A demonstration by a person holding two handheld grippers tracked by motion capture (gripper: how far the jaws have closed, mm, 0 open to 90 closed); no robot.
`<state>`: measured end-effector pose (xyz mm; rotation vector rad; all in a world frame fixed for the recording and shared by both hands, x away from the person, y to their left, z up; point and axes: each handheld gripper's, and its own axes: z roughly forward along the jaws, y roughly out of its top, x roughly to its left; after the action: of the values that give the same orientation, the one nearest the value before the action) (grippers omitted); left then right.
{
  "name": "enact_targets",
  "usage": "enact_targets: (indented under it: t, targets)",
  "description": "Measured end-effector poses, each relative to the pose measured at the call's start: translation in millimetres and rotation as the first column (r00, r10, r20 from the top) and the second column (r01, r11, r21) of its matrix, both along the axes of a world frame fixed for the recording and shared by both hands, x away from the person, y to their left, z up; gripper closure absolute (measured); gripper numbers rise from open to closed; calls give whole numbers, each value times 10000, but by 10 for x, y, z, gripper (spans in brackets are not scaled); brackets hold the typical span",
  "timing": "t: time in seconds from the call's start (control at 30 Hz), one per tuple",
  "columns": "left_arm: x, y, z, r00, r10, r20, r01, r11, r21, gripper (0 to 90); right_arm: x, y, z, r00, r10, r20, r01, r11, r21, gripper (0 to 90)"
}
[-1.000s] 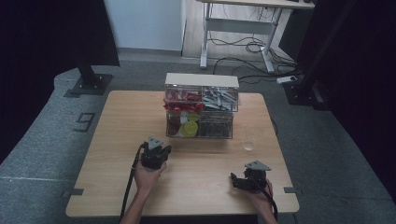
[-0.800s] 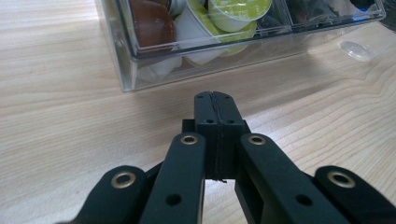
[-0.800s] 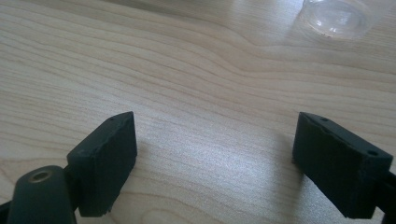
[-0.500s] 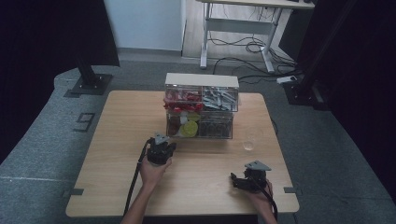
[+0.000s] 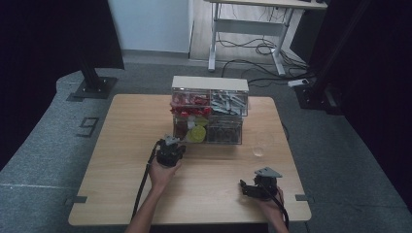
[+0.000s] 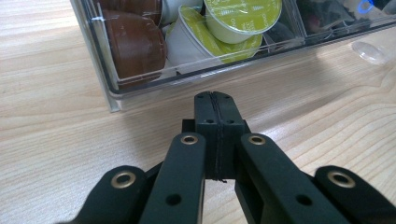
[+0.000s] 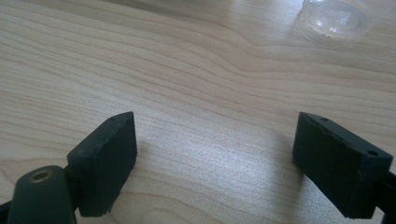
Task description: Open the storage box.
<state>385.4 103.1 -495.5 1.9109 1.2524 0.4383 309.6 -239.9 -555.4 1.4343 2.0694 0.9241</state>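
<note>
The left tool (image 5: pixel 171 145) sits at the middle of the tabletop (image 5: pixel 121 145), its jaws pressed together with nothing between them. In the left gripper view the closed tips (image 6: pixel 218 116) point at the lower left front corner of the clear organizer (image 5: pixel 209 109), just short of its plastic wall and not touching it. The organizer stands toward the far edge of the tabletop, midway between the left and right edges. Its lower left compartment holds brown capsules (image 6: pixel 133 44) on the left and green-lidded capsules (image 6: pixel 243 11) beside them; the upper left one holds red items (image 5: pixel 189 104), and the upper right one holds pale sticks (image 5: pixel 228 102). The lower right compartment is dark and its contents are hard to tell.

The right tool (image 5: pixel 252 187) rests near the near right corner of the tabletop, its jaws standing wide apart over bare wood, holding nothing. A small clear lid (image 5: pixel 259 151) lies on the tabletop between that tool and the organizer, just off the organizer's right front corner, and apart from both.
</note>
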Motion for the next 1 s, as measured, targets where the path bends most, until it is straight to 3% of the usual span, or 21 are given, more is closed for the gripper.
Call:
enact_targets:
  t: [0.17,0.6,1.0]
  targets:
    - [28,-15,-18,10000,-19,4,19,9999,106,900,0,0,0,10000,1,0,-1,10000,1,136]
    - [96,3,-13,9999,82,-111,-83,9999,-75,900,0,0,0,10000,3,-1,-3,10000,0,136]
    - [53,-12,69,10000,-12,11,12,10000,19,900,0,0,0,10000,2,-3,-2,10000,0,136]
